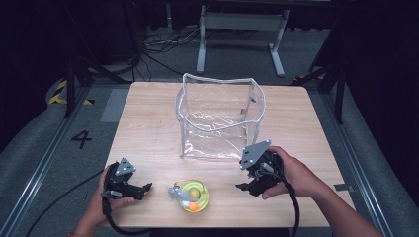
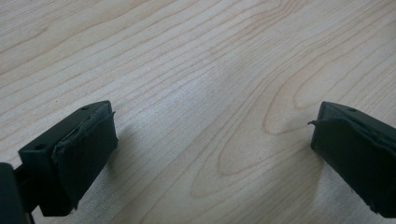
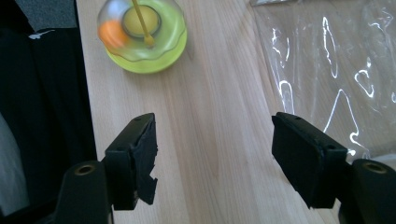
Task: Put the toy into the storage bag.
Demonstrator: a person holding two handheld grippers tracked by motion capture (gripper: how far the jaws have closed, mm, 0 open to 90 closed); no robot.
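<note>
Wooden counter is shared by a clear bag and a yellow toy at the near edge. Between both grippers the toy is found, nearer the left gripper; the right gripper is angled toward it. Both sets of fingers are held open, empty.

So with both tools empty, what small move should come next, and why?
Probably swing the right tool toward the toy and straddle it. Its jaws stand open with nothing between them, the toy lies loose near the table's front edge, and the clear bag behind stands open.
</note>
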